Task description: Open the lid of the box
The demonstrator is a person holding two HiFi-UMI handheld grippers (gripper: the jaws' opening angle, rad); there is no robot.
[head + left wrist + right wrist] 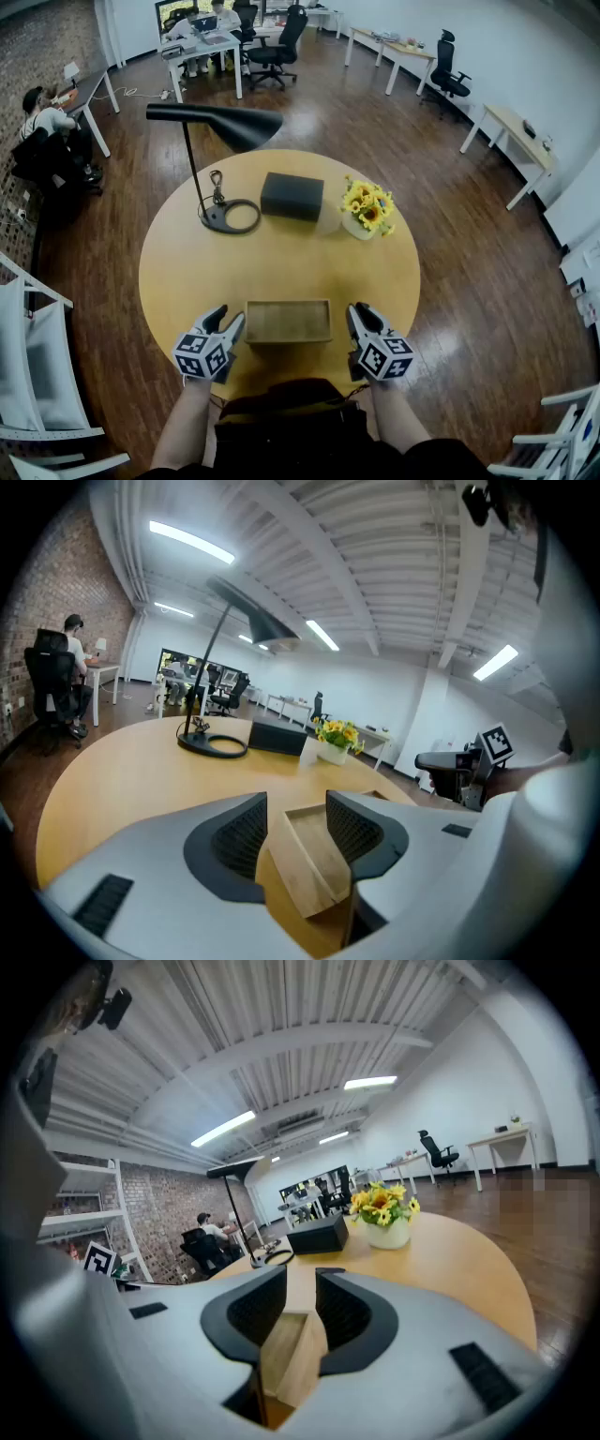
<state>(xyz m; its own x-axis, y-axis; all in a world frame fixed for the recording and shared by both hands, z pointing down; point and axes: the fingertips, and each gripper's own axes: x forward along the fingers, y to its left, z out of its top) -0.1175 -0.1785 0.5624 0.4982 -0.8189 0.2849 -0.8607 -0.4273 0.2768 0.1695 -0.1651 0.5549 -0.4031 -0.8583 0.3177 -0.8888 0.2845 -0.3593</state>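
At the near edge of the round counter (178,272) lies one wooden box (288,322), flanked by two grippers. The left gripper (232,325) has its jaws spread around the box's left end, and the right gripper (355,315) has its jaws spread around the right end. At the far side stand one black box (292,196), one desk lamp (216,123) and one pot of sunflowers (367,208).
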